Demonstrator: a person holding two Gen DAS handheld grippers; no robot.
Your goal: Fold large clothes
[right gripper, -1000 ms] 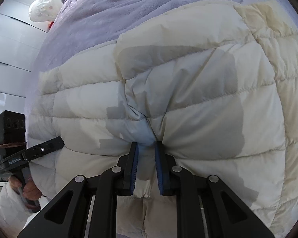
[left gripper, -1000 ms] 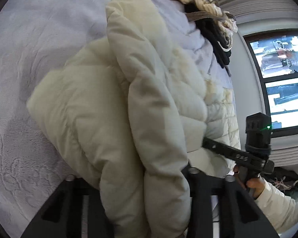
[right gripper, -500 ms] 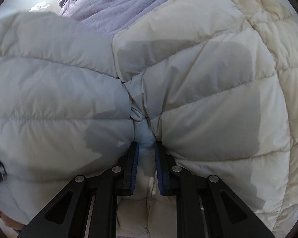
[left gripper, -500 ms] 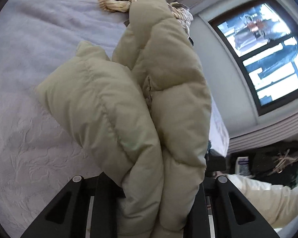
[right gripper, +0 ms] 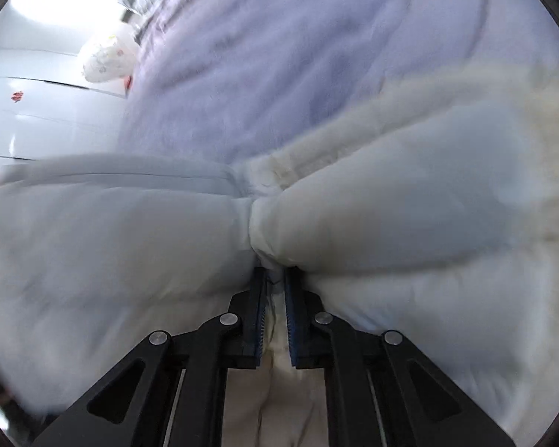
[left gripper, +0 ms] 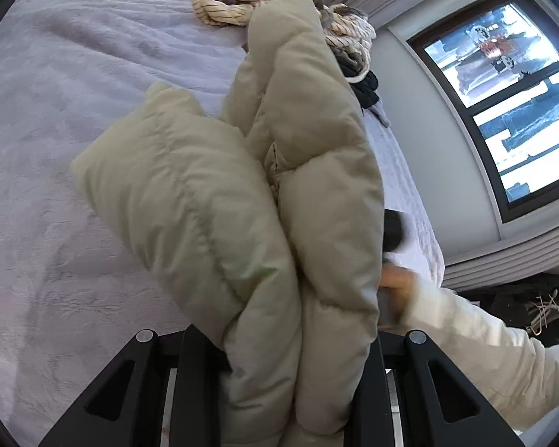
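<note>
A lavender bedspread (left gripper: pixel 74 149) covers the bed. Above it hangs the cream puffer jacket (left gripper: pixel 287 193) — gathered thick between the left gripper (left gripper: pixel 279 391) fingers, which stand wide around it. The right gripper (right gripper: pixel 274 309) pinches a narrow fold of it.

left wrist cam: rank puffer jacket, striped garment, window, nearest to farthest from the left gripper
1. Puffer jacket: bunched between the fingers of the left gripper, centre of view.
2. Striped garment: on the purple bedspread beyond the jacket, top centre.
3. Window: in the wall past the bed, upper right.
</note>
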